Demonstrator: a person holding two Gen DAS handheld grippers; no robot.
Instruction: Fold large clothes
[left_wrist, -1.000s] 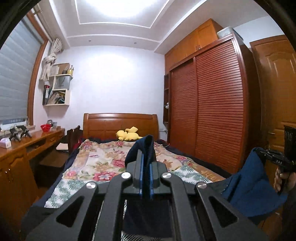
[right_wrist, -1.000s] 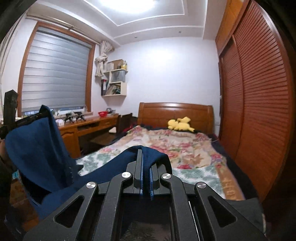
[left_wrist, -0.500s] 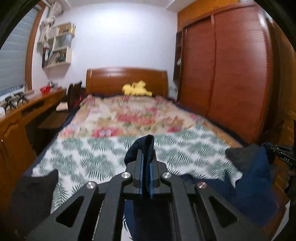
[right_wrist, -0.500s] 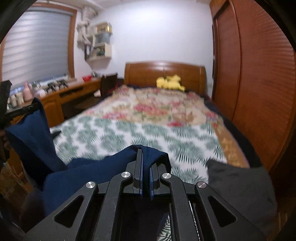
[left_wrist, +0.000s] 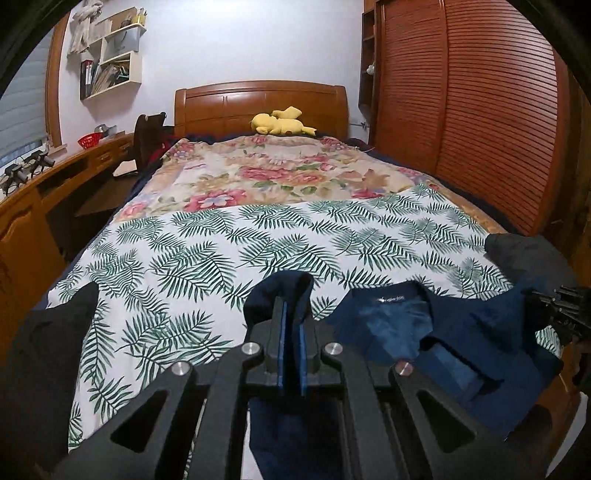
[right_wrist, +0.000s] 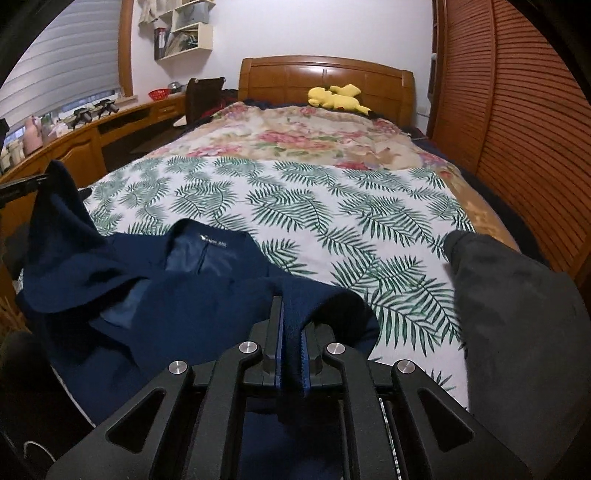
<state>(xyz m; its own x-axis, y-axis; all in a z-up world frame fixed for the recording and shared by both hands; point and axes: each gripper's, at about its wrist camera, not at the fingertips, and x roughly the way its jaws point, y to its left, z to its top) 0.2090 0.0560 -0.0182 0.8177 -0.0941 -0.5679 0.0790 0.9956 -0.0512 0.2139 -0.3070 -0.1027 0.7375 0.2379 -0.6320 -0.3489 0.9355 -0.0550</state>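
A navy blue jacket (left_wrist: 388, 325) lies partly on the palm-leaf sheet (left_wrist: 258, 240) at the foot of the bed, collar and label facing up. My left gripper (left_wrist: 291, 306) is shut on a fold of its cloth, low over the sheet. My right gripper (right_wrist: 291, 306) pinches another fold of the jacket (right_wrist: 184, 295); its jaws are opening slightly with the cloth still pressed between the pads. Each gripper shows at the edge of the other's view: the right gripper (left_wrist: 565, 306) and the left gripper (right_wrist: 22, 184).
A dark grey garment (right_wrist: 517, 314) lies at the sheet's right corner and a black one (left_wrist: 37, 350) at the left. Farther up the bed are a floral quilt (left_wrist: 277, 173) and a yellow plush toy (left_wrist: 282, 122). A wooden desk (left_wrist: 55, 192) runs along the left, a wardrobe (left_wrist: 480, 110) along the right.
Both grippers came down and tilted from facing the room to low over the bed. The jacket, held hanging before, now rests partly on the sheet between them.
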